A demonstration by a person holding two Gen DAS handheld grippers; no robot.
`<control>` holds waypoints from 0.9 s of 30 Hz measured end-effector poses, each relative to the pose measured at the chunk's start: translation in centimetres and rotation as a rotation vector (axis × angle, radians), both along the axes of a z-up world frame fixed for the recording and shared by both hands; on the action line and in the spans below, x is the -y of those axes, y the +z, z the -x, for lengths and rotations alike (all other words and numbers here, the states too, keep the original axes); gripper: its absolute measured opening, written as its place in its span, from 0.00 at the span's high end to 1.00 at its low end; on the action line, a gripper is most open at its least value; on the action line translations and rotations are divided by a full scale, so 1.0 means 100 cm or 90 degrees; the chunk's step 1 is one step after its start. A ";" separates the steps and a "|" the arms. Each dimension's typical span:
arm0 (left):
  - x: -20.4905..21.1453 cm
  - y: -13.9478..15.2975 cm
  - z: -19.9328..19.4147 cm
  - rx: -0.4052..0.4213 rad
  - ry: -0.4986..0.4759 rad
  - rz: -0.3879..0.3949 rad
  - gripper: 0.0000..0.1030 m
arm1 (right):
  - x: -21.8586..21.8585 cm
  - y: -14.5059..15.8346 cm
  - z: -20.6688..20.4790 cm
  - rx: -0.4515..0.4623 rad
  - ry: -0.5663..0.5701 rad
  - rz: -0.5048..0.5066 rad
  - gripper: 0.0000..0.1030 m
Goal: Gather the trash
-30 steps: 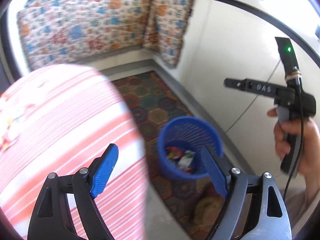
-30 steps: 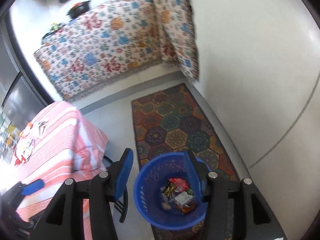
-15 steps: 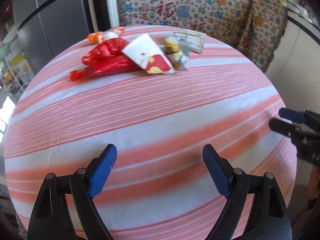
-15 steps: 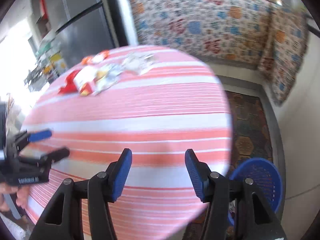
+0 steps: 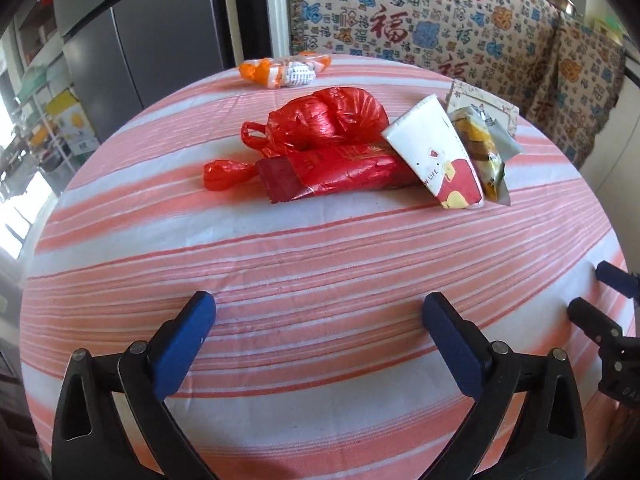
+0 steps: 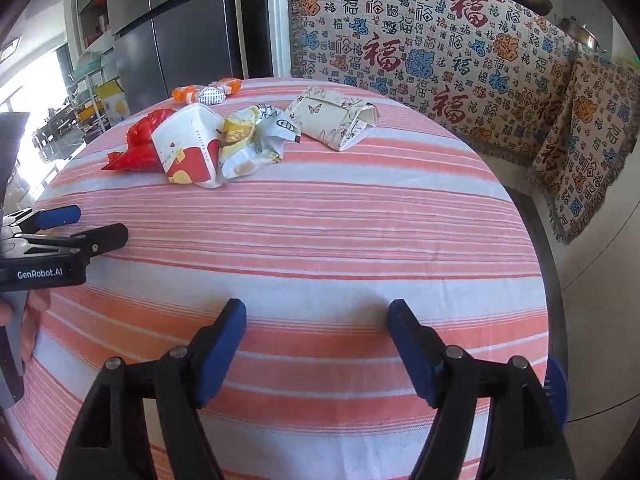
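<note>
Trash, a crinkled red foil wrapper (image 5: 340,172) lying crosswise, sits well ahead of the empty, opening left gripper (image 5: 318,328), nearer than the empty, opening right gripper (image 6: 316,328).

Both views angled steeply down along the fingers onto the striped table (image 5: 320,248), from close above its near edge. Left wrist view nearer the wrapper pile (image 5: 360,152), right hand-held gripper (image 5: 600,300) at its right edge. Right wrist view farther back and to the right, left hand-held gripper (image 6: 76,224) at its left edge. Shared: table, wrapper pile, patterned cloth (image 6: 420,40) behind.
</note>
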State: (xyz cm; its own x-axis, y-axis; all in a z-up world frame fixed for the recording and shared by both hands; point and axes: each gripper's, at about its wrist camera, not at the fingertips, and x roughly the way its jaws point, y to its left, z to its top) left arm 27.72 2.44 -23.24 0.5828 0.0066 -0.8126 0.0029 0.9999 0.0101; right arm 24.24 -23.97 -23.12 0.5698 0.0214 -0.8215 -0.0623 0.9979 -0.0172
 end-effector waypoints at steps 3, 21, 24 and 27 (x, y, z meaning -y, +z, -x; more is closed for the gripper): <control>0.000 0.001 0.003 0.001 0.000 0.001 0.00 | 0.000 0.000 -0.002 0.000 0.003 -0.002 0.26; 0.001 0.000 0.002 0.002 0.000 0.001 0.00 | 0.002 0.001 -0.002 0.000 0.005 -0.003 0.26; 0.001 0.000 0.002 0.002 0.001 0.001 0.00 | 0.002 0.002 -0.002 0.001 0.006 -0.002 0.26; 0.001 0.000 0.002 0.002 0.001 0.001 0.00 | 0.002 0.002 -0.002 0.001 0.007 -0.003 0.26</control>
State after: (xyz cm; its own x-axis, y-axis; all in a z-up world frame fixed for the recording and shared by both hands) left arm 27.55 2.36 -23.25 0.5857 0.0055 -0.8105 0.0014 1.0000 0.0078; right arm 24.45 -24.20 -22.96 0.5708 0.0314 -0.8205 -0.0728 0.9973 -0.0124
